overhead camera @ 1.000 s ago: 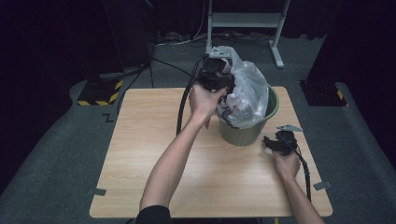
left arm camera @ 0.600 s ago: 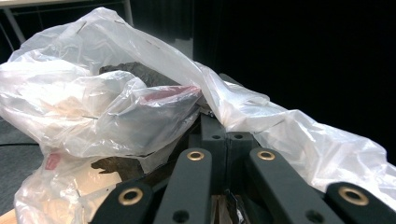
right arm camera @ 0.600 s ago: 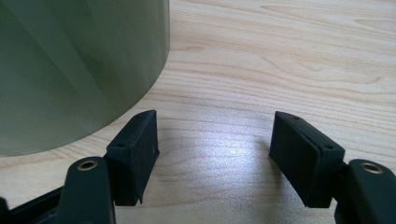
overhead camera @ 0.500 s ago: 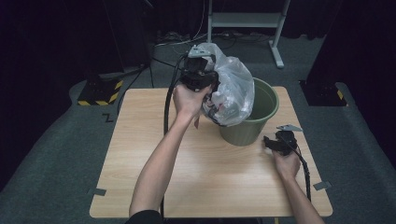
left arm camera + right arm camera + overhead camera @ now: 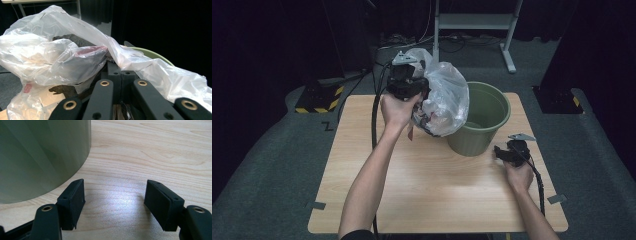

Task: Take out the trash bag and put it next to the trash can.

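Plastic bag (image 5: 443,100) pinched in left gripper (image 5: 408,86) — beside bin (image 5: 482,120)

The clear plastic bag (image 5: 62,57) hides the jaw tips of the left gripper (image 5: 121,75). Its dark contents are unclear. The green bucket (image 5: 37,157) is cut off.

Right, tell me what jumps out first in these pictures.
A clear plastic bag full of trash, held aloft by the left hand-held gripper beside the green bucket at the table's far edge. The right hand-held gripper rests open beside the bucket.
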The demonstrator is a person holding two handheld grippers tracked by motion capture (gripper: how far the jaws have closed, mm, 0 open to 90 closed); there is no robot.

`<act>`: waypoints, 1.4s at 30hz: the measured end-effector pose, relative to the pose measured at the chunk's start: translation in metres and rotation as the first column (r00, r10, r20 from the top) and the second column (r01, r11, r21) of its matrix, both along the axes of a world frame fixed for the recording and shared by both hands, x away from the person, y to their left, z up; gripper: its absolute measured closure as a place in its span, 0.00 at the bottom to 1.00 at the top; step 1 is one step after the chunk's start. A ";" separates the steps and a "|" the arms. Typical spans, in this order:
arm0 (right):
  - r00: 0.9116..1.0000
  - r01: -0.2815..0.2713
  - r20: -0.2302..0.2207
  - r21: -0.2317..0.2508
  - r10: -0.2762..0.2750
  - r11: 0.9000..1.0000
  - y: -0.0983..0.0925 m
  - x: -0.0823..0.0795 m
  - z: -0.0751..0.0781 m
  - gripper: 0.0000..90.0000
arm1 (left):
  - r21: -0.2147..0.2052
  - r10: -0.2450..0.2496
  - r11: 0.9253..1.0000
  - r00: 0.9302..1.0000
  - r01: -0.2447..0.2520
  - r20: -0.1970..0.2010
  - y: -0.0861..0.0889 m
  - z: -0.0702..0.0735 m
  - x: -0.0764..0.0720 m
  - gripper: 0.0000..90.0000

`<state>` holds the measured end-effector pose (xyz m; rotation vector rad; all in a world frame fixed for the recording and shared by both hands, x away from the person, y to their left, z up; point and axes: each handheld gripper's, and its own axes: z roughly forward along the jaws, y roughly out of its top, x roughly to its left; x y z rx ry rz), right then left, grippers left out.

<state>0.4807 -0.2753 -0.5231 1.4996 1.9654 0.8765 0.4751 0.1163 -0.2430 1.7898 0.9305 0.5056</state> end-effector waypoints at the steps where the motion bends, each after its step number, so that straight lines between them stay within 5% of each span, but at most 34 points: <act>1: 1.000 0.000 0.000 0.000 0.000 1.000 0.000 0.000 0.000 0.36 | 0.006 0.003 1.000 1.000 -0.003 -0.001 0.001 -0.001 -0.001 0.99; 21: 1.000 -0.002 0.001 -0.002 0.002 1.000 0.000 0.000 0.000 0.36 | 0.004 0.096 0.995 0.995 -0.096 -0.005 0.047 -0.021 -0.016 0.99; 26: 1.000 -0.002 0.001 -0.003 0.002 1.000 0.000 0.000 0.000 0.36 | 0.023 0.122 0.992 0.993 -0.122 0.010 0.051 -0.026 -0.019 0.99; 42: 1.000 -0.004 -0.001 -0.003 0.004 1.000 0.000 0.000 0.000 0.36 | 0.034 0.128 0.991 0.991 -0.127 -0.030 0.056 -0.059 -0.015 0.99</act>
